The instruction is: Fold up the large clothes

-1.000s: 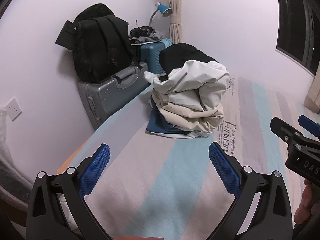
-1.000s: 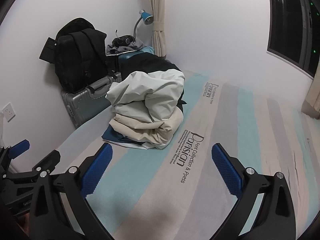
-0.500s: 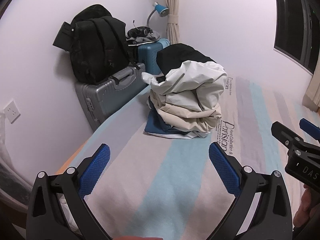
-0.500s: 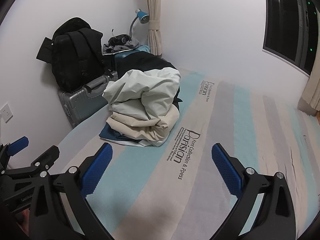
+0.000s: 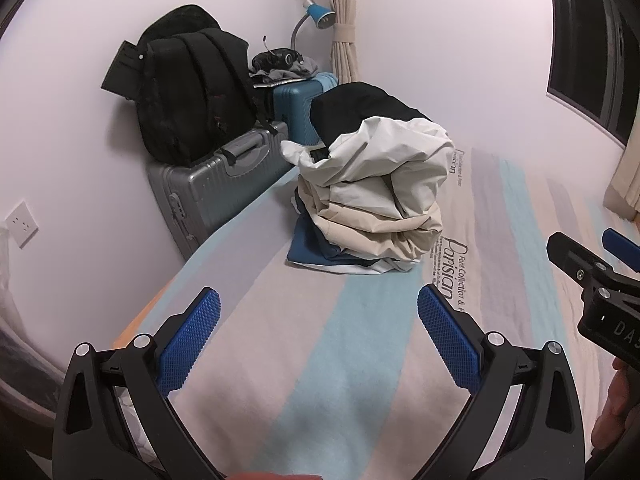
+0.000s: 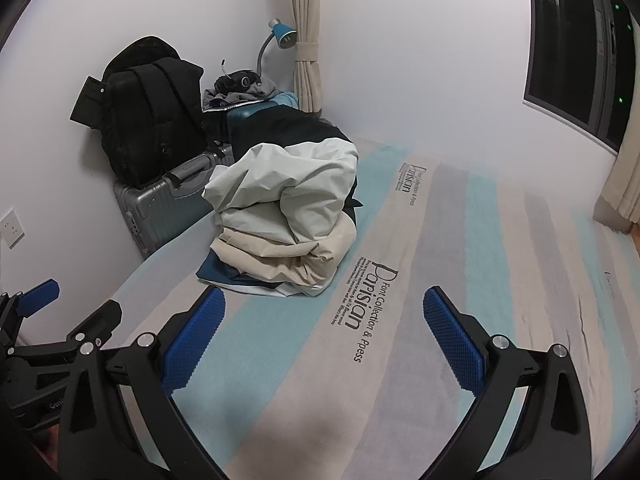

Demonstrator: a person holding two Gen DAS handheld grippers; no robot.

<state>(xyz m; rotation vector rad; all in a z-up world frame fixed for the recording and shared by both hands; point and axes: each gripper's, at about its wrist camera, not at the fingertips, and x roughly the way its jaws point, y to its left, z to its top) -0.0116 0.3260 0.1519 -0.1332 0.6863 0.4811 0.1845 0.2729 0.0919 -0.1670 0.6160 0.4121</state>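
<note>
Near the bed's far left edge, a clothes pile (image 5: 372, 196) sits on the striped sheet (image 5: 340, 344): white piece on top, beige under it, blue at the bottom, black behind. Left gripper (image 5: 320, 340) and right gripper (image 6: 324, 344) both hover over the sheet's near part, jaws spread wide, empty, well apart from the pile

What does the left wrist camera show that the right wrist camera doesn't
Only the left wrist view shows a hand at the lower right edge and the orange strip beside the bed. Only the right wrist view shows the full "Font Collection & Ppess" print. Both share the clothes pile, black backpack, silver suitcase, blue lamp, and both grippers open over the striped bed.
</note>
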